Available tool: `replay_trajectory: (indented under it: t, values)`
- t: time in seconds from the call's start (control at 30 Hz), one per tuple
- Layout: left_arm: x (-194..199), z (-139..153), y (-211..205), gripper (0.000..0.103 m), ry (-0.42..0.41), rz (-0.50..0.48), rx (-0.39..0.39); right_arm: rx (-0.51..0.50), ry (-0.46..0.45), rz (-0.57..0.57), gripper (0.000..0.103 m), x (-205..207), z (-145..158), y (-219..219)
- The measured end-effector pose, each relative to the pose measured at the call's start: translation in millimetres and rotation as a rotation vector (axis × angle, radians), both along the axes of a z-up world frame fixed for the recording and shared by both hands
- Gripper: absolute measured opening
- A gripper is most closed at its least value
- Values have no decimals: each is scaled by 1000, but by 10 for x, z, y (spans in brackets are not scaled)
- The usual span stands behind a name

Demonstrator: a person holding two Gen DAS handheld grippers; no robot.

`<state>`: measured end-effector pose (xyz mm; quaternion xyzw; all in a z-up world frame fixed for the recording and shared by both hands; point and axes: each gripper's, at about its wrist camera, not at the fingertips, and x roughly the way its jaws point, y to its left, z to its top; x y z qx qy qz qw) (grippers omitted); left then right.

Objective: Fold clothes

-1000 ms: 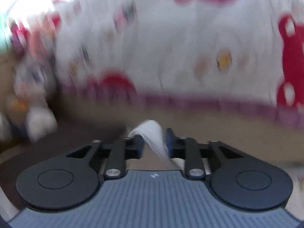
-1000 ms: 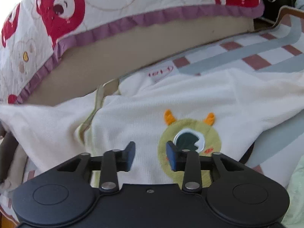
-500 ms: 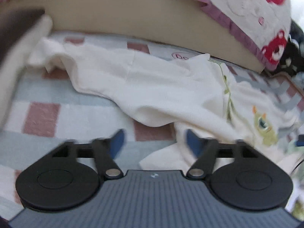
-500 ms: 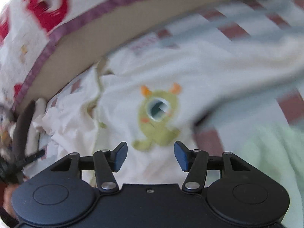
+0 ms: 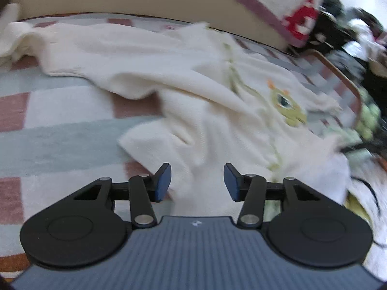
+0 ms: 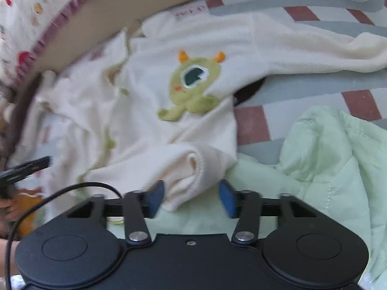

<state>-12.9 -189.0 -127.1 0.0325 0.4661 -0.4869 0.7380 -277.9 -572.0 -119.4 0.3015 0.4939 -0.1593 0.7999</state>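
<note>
the folding has hardly begun, i think: the cream top lies spread out and wrinkly on the checked blanket, with its green monster face up, and no neat fold shows anywhere on it. one sleeve stretches far out to the side in the left view and the other sleeve stretches out the other way in the right view, so both look like they need to come in over the middle, and then the body needs folding too. the left gripper is wide open and holds nothing; the bottom part of the top lies right in front of it and between its fingers, but i cannot tell if they touch the cloth. the right gripper is wide open too, and a rolled cuff of the top sits just between its blue fingers, not pinched. a pale green quilt is bunched up beside the top, under and next to the right gripper
</note>
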Motion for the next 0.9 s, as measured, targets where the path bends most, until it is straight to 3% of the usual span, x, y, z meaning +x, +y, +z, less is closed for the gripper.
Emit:
replay_trajectory:
  t: [0.03, 0.07, 0.1, 0.23, 0.3, 0.33, 0.37, 0.4, 0.6, 0.7, 0.8, 0.83, 0.9]
  values:
    - [-42, -8, -11, 48, 7, -23, 4, -19, 12, 7, 35, 37, -17, 16]
    - [-84, -15, -21, 50, 14, -47, 7, -39, 11, 16, 26, 62, -18, 25]
    - [-122, -33, -37, 52, 15, -63, 24, -58, 11, 25, 10, 87, -19, 35]
    - [-210, -194, -115, 64, -6, -74, 138, -176, -95, -5, 9, 24, 144, 34]
    - [-214, -231, -135, 62, -17, -58, 148, -207, -155, -22, 9, -20, 226, 42]
    - [-221, -193, -151, 22, -48, -49, 143, -215, -171, -29, 9, -26, 249, 39]
    - [-228, -155, -168, 2, -79, -39, 138, -222, -187, -36, 9, -31, 272, 36]
    - [-235, -117, -184, 0, -110, -30, 133, -229, -203, -42, 9, -36, 294, 32]
    - [36, 387, -438, 0, -267, 43, 62, -310, -304, -87, 8, 22, 453, -6]
    - [141, 490, -503, 2, -223, 52, 16, -442, -299, -128, 8, 257, 493, -136]
    - [28, 435, -548, 18, -176, 5, 6, -539, -251, -178, 8, 484, 383, -357]
    - [-51, 377, -568, 26, -175, -20, 22, -513, -250, -196, 8, 513, 329, -477]
    - [-201, 245, -591, 25, -176, -58, 53, -414, -253, -223, 8, 545, 199, -739]
